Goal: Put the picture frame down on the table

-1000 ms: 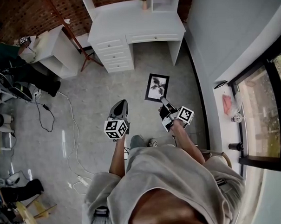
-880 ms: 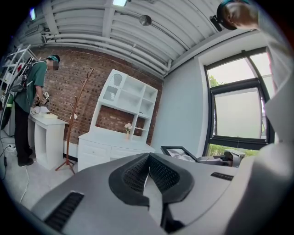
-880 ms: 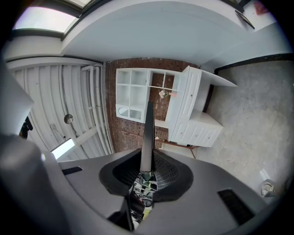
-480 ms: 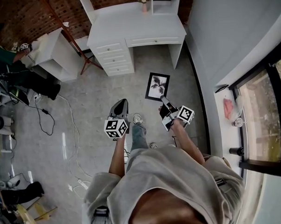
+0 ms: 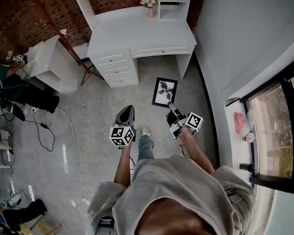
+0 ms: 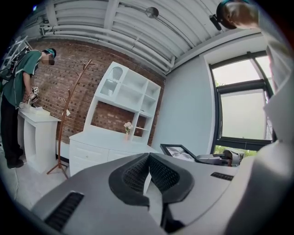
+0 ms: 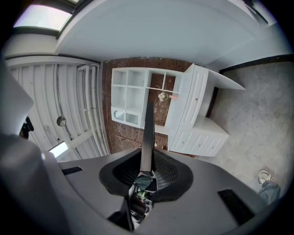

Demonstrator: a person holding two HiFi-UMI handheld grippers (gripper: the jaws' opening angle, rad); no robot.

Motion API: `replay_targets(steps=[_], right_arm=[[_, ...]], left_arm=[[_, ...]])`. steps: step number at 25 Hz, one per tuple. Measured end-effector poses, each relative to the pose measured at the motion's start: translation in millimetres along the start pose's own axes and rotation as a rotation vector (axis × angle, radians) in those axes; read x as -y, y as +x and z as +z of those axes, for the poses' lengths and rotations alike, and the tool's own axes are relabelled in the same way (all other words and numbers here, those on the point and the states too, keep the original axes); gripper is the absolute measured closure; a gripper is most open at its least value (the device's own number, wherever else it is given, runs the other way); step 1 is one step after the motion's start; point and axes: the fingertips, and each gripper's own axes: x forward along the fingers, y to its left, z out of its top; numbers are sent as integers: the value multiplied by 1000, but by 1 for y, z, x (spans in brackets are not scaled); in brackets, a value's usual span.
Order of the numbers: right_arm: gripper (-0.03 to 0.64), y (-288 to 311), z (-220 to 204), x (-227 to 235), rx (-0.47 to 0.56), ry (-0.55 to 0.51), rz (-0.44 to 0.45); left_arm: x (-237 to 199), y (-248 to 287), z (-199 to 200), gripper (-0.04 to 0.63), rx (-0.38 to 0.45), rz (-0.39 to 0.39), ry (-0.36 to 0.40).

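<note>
While I hold both arms out above the floor [image 5: 88,117], my right tongs [image 5: 170,105] are clamped on the near edge of the picture frame [image 5: 164,91]. The frame is held in the air, short of the white desk [image 5: 143,37] ahead, and it shows edge-on between the pads in the right gripper view. My left tongs [image 5: 127,110] sit alongside, pads pressed together with nothing between them. A small vase of flowers [image 5: 148,2] stands at the desk's back.
</note>
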Motion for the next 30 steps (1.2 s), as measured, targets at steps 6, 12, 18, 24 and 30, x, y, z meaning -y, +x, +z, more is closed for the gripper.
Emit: replay_targets(steps=[6, 12, 18, 24, 30], right_arm=[[531, 66, 26, 10, 11, -4, -18], [531, 136, 53, 9, 23, -15, -19], [531, 198, 74, 10, 35, -16, -14], [531, 248, 88, 16, 42, -26, -18], [531, 282, 97, 24, 54, -32, -22]], left_arm=[[-46, 53, 22, 578, -6, -14, -11], [-96, 106, 56, 578, 9, -25, -10], [-138, 152, 83, 578, 25, -44, -7], [-174, 190, 98, 578, 31, -63, -9], [-204, 217, 103, 578, 27, -73, -13]])
